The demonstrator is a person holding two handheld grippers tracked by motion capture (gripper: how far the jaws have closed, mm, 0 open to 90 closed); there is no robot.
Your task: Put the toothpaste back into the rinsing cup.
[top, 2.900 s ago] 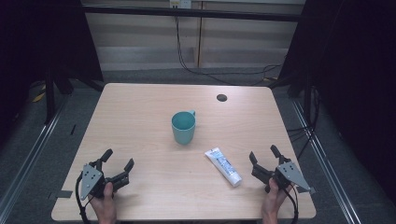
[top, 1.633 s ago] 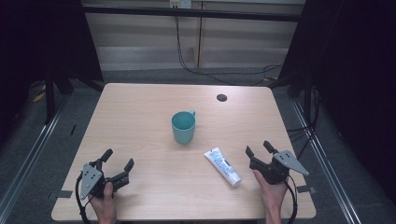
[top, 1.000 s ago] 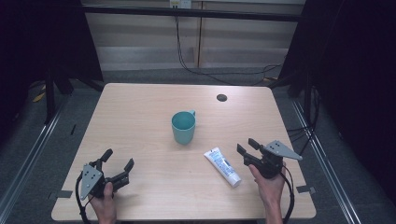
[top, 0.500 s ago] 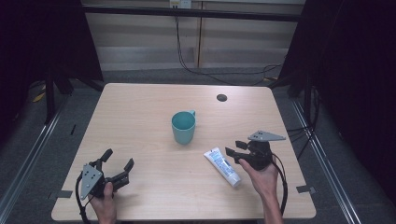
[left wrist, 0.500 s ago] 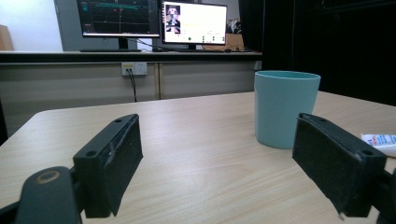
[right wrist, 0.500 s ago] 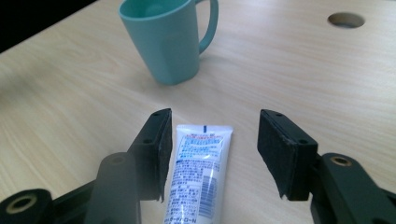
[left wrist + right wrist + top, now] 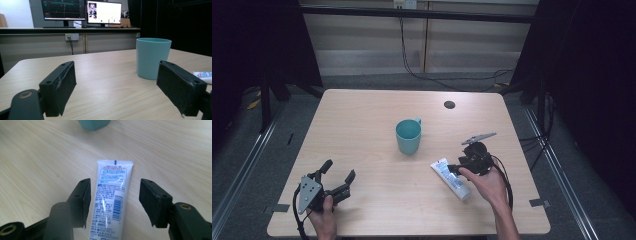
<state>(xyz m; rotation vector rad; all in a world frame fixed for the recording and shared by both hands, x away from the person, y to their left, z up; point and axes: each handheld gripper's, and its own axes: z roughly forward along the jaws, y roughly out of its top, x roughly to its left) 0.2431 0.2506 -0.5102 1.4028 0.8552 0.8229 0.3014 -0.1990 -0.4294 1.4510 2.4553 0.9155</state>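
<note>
Toothpaste-style white plastic tube with blue print lies flat on the pale wooden table, just right of the teal plastic mug and a little nearer to me. My right gripper hangs over its middle, jaws spread wide with the tube lying lengthwise between them. In the right gripper view neither pad touches it; there is a gap of bare wood on each side. So I judge this to be the reach step of a pick-up: lined up, nothing grasped.

Next move, as I read it: drop a touch lower so the pads sit beside the tube's flanks, then close evenly across its width. The tube is flat and soft, so a squeeze too high could skate over the top, and too hard could dent it.

My left gripper rests low at the near left corner of the table, jaws wide apart and holding nothing, pointed toward the mug, which stands well off.

What I can't make out: the tube's cap end is cut off at the bottom of the right gripper view, and from the high view my hand and the gripper cover part of the tube. How far above the table my pads sit is hard to judge. A small dark round spot near the far edge is too small to identify.
</note>
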